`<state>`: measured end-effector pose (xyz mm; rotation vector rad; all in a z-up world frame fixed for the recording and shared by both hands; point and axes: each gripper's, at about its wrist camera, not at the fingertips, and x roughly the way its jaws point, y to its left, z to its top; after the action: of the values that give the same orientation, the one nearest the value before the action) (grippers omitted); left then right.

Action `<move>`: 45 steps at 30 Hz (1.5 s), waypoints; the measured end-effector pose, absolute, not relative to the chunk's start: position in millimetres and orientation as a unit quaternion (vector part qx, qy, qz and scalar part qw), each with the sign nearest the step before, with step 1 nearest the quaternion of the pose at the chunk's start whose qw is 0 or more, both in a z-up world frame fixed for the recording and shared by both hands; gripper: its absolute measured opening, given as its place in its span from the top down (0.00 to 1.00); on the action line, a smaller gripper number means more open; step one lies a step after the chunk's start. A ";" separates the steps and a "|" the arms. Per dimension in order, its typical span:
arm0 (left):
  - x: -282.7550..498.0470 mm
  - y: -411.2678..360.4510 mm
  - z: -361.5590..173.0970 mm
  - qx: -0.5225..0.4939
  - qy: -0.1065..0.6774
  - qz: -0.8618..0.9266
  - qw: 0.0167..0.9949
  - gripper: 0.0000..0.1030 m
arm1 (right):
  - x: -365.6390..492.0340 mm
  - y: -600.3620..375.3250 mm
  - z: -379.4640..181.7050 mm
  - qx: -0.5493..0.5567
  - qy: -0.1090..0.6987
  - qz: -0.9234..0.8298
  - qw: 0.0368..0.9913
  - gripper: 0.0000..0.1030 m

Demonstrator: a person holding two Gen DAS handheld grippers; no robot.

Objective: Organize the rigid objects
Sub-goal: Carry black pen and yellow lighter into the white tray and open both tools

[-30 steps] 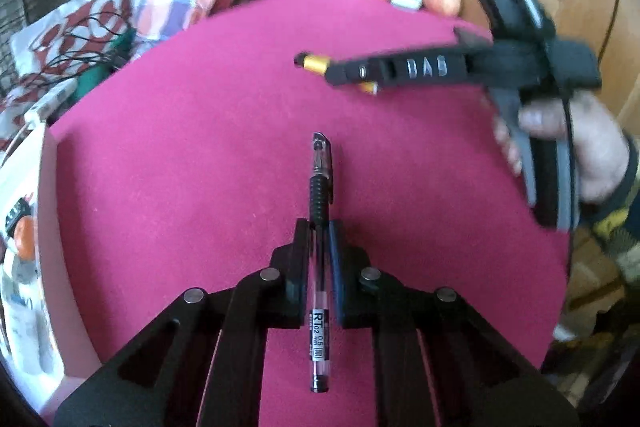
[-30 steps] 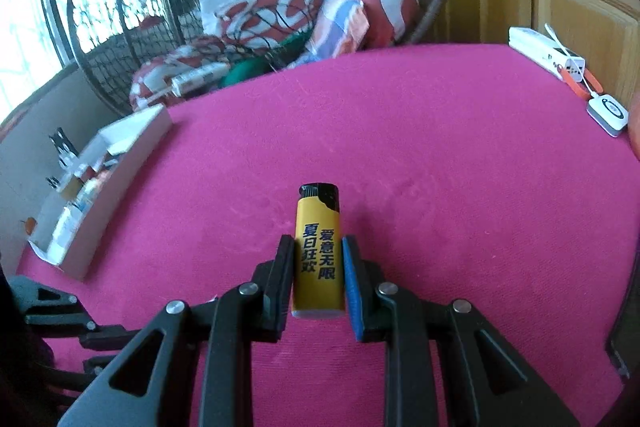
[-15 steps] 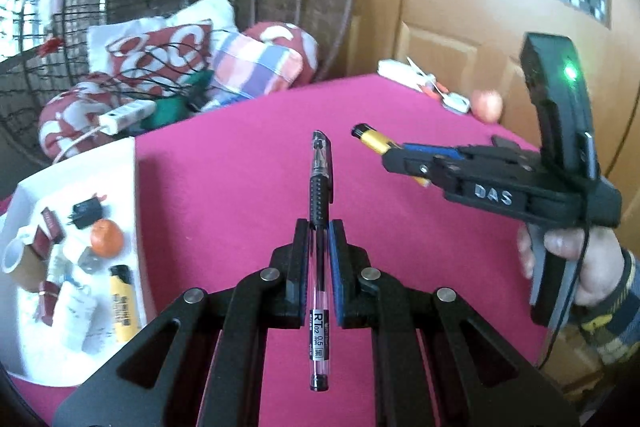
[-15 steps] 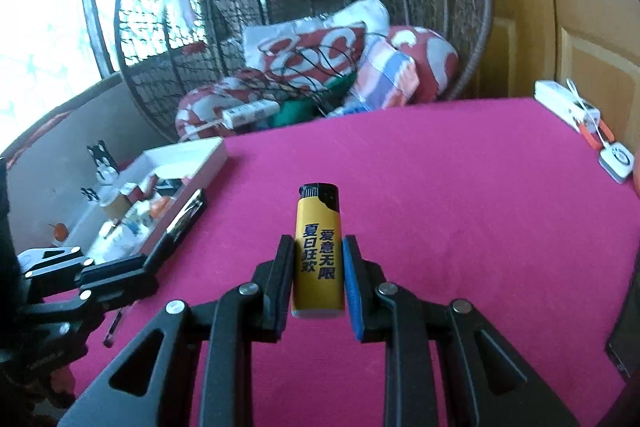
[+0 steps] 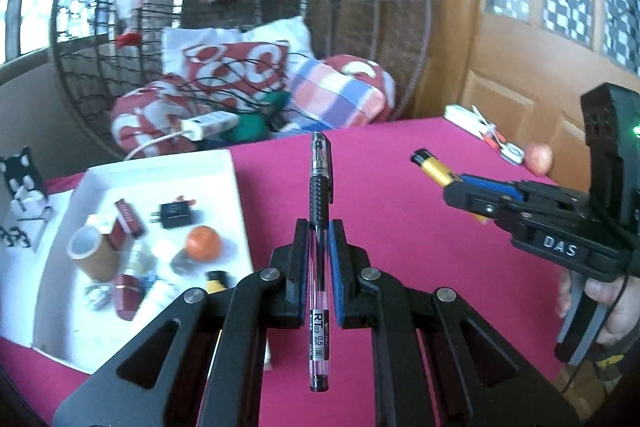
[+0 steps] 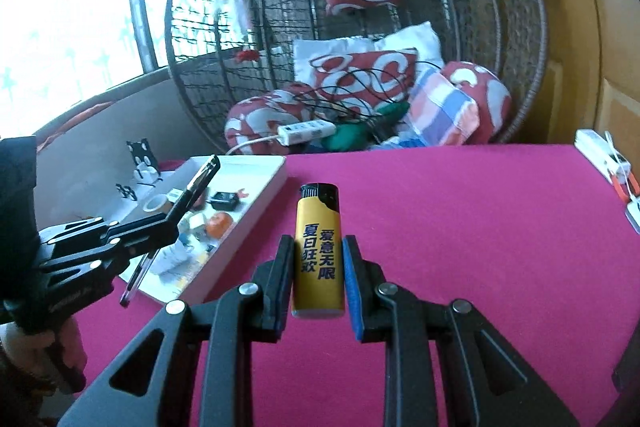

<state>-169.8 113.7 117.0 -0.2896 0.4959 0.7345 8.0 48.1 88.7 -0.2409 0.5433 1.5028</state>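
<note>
We see our right gripper [image 6: 318,279] clamped on a yellow plastic lighter with a black cap [image 6: 319,251], above the magenta tablecloth [image 6: 460,227]. At left, our left gripper [image 6: 170,223] grips a clear black-tipped pen [image 6: 200,179] beside the white rectangular tray [image 6: 256,205] of small items.

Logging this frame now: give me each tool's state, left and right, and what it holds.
Left tool: closed on the pen.
Right tool: closed on the yellow lighter.
</note>
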 end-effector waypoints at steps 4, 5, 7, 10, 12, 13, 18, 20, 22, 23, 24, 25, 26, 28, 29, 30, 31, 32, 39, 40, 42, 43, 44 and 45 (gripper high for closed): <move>-190.8 124.8 122.3 -0.145 0.224 0.381 0.885 0.91 | -4.2 59.8 97.8 -0.112 0.237 0.686 0.679 0.78; -195.3 127.3 123.3 -0.147 0.220 0.386 0.883 0.91 | -8.8 63.0 100.8 -0.113 0.235 0.691 0.674 0.78; -205.3 132.5 124.9 -0.152 0.213 0.397 0.880 0.91 | -18.7 70.0 106.8 -0.119 0.225 0.698 0.669 0.78; -221.6 140.5 126.3 -0.158 0.205 0.412 0.874 0.91 | -29.7 79.2 113.2 -0.120 0.220 0.709 0.660 0.78; -230.9 145.0 125.9 -0.160 0.202 0.425 0.868 0.91 | -38.3 87.7 117.0 -0.121 0.219 0.717 0.650 0.78; -235.4 147.7 125.6 -0.163 0.201 0.430 0.865 0.91 | -44.0 92.9 118.4 -0.125 0.218 0.721 0.646 0.78; -254.4 161.1 122.0 -0.172 0.198 0.452 0.852 0.91 | -68.0 115.6 119.5 -0.146 0.214 0.732 0.630 0.78; -258.5 167.4 121.3 -0.170 0.200 0.461 0.847 0.91 | -77.7 124.3 118.4 -0.152 0.215 0.736 0.624 0.78; -263.4 174.5 120.2 -0.170 0.203 0.471 0.841 0.91 | -85.1 133.4 115.3 -0.158 0.218 0.737 0.619 0.78; -265.1 177.7 120.0 -0.169 0.204 0.476 0.839 0.91 | -87.5 137.2 113.8 -0.159 0.221 0.738 0.617 0.78; -267.4 181.8 119.5 -0.168 0.205 0.482 0.835 0.91 | -90.3 140.6 112.7 -0.161 0.224 0.739 0.615 0.78; -270.0 186.3 119.1 -0.169 0.206 0.487 0.832 0.91 | -93.9 145.7 111.0 -0.165 0.226 0.740 0.612 0.78; -272.3 191.1 118.7 -0.169 0.207 0.492 0.829 0.91 | -96.4 148.8 110.8 -0.167 0.227 0.740 0.611 0.78; -274.3 199.7 118.1 -0.168 0.209 0.500 0.824 0.91 | -102.3 155.0 110.1 -0.171 0.226 0.740 0.610 0.78; -274.3 205.2 117.6 -0.167 0.211 0.505 0.820 0.91 | -105.6 158.6 109.6 -0.173 0.225 0.740 0.610 0.78; -274.5 209.7 117.2 -0.166 0.212 0.509 0.817 0.91 | -107.8 162.1 109.0 -0.172 0.225 0.739 0.611 0.78; -273.1 216.2 116.3 -0.167 0.216 0.514 0.814 0.91 | -110.0 166.2 107.9 -0.172 0.226 0.738 0.612 0.78; -271.6 222.0 115.5 -0.169 0.219 0.517 0.810 0.91 | -112.0 169.8 106.9 -0.172 0.228 0.737 0.613 0.78; -260.6 245.2 112.5 -0.174 0.229 0.525 0.801 0.91 | -120.4 189.2 92.7 -0.175 0.245 0.724 0.620 0.78; -259.3 246.9 112.4 -0.174 0.230 0.525 0.801 0.91 | -121.6 190.9 90.0 -0.177 0.246 0.722 0.622 0.78; -257.2 249.7 110.6 -0.175 0.232 0.525 0.800 0.91 | -122.2 194.3 86.7 -0.178 0.250 0.718 0.625 0.78; -256.7 251.0 109.5 -0.176 0.233 0.525 0.800 0.91 | -121.9 195.8 85.4 -0.177 0.251 0.716 0.626 0.78; -256.4 252.2 108.2 -0.178 0.234 0.524 0.799 0.91 | -121.3 197.6 83.9 -0.175 0.254 0.715 0.628 0.78; -255.6 252.8 107.6 -0.178 0.236 0.524 0.799 0.91 | -121.4 199.4 82.8 -0.174 0.256 0.713 0.629 0.78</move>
<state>-255.6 252.8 107.6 -0.3819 0.5055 1.1236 -121.4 199.4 82.8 -0.3977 0.5871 1.6340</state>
